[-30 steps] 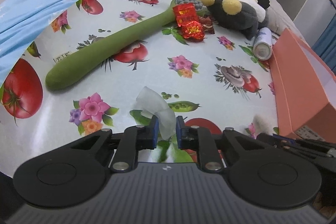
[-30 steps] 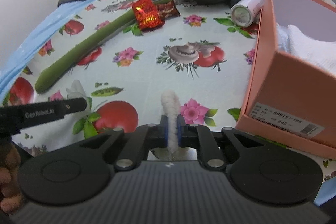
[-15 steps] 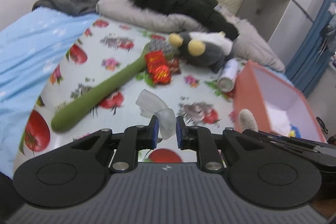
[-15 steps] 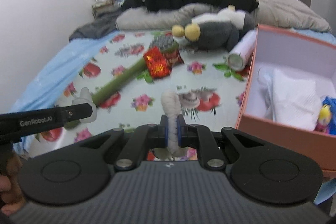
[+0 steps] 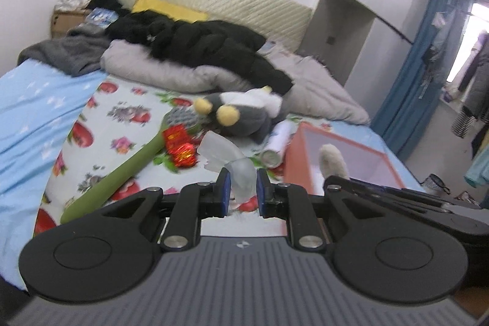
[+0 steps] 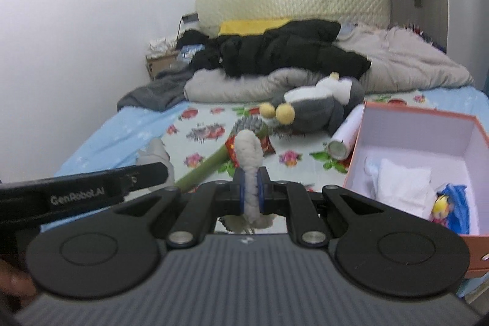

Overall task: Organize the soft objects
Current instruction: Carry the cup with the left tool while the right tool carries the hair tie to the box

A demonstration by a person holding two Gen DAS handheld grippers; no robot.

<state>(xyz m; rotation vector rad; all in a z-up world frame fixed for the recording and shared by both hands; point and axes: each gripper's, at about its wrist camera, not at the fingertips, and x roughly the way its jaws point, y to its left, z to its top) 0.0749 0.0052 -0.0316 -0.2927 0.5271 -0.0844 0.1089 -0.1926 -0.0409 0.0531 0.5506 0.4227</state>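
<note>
My left gripper [image 5: 241, 188] is shut on a pale translucent soft piece [image 5: 227, 158], held up above the flowered bed cover [image 5: 128, 142]. My right gripper [image 6: 250, 193] is shut on a white fluffy strip [image 6: 250, 156], which also shows in the left wrist view as the fluffy strip [image 5: 331, 159] beside the box. An open pink box [image 6: 421, 161] sits at the right with white cloth [image 6: 403, 182] and a blue toy [image 6: 455, 200] inside. On the cover lie a long green plush [image 5: 122, 173], red wrappers [image 5: 178, 145] and a grey plush animal [image 5: 241, 115].
A white can [image 6: 343, 139] lies between the plush animal and the box. Black and grey clothing [image 5: 198, 42] is heaped at the head of the bed. A blue sheet [image 5: 33, 112] covers the left side. The left gripper's body [image 6: 76, 191] crosses the right wrist view at the left.
Both grippers have risen from the bed cover with their soft pieces still held, and the views have tilted up toward the headboard and wall.
</note>
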